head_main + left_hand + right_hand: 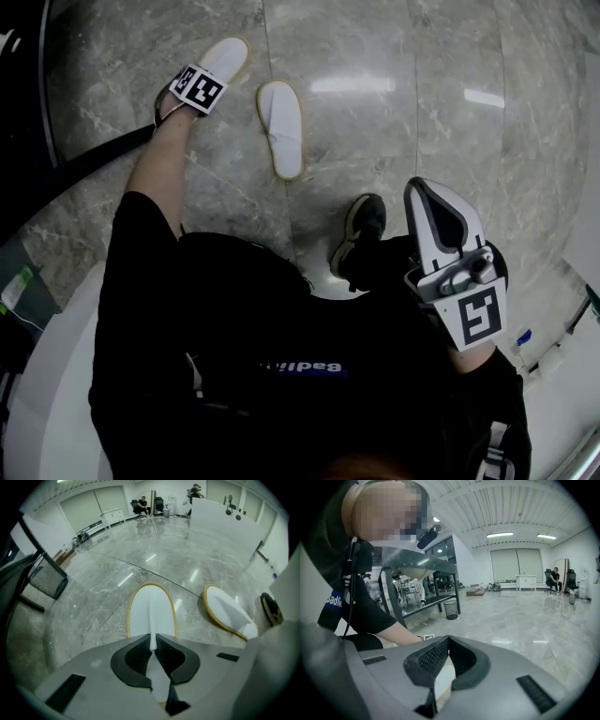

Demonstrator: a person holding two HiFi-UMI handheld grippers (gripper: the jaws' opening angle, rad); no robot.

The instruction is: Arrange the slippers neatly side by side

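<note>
White soft cloth with a yellow edge: the near slipper (152,609) lies on the marble floor (394,84), straight ahead of my left gripper (151,638). The jaws of this gripper are closed on a thin fold of its upper band. I judge the slipper light and floppy, so this raised band is the good place to hold; the sole would bend. Just to the right lies the second slipper (228,613), apart and turned at an angle. My right gripper (447,640) is held high, away from both, jaws together, on nothing as far as I can tell.
</note>
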